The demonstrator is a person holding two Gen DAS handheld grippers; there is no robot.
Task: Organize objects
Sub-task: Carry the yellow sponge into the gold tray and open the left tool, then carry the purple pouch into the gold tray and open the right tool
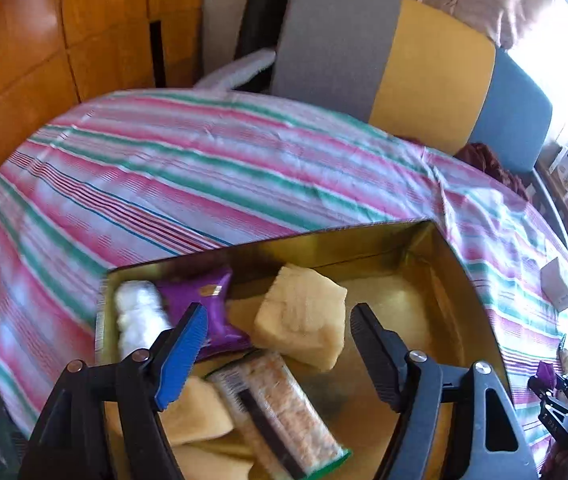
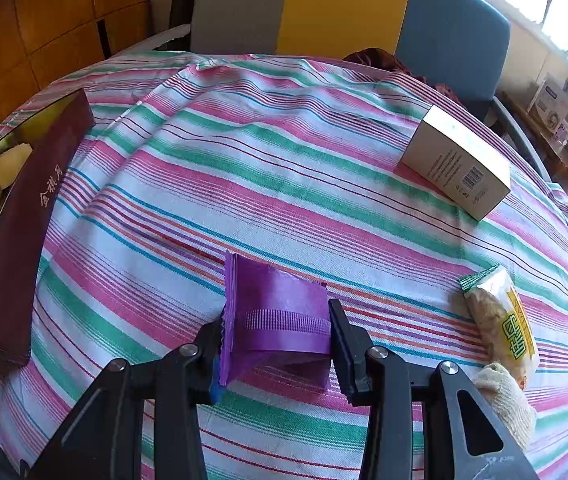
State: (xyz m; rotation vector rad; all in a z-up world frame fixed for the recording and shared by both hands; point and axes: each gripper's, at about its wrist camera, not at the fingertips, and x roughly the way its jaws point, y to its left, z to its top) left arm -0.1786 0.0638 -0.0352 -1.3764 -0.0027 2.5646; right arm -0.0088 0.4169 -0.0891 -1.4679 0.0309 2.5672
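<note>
The left claw (image 1: 280,320) hangs with jaws wide and nothing between them over the gold-lined box (image 1: 449,256), which holds pale blocks, a purple packet (image 1: 214,304) and a cracker pack (image 1: 280,404). The right claw (image 2: 274,330) grips a purple pouch (image 2: 280,312) above the striped tabletop (image 2: 244,168), near its front edge; a white carton (image 2: 457,162) lies toward the far right edge.

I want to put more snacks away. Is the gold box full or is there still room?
Still room. The gold box holds several snacks, like a purple packet and a yellow block, but bare gold floor shows on its right side.
</note>
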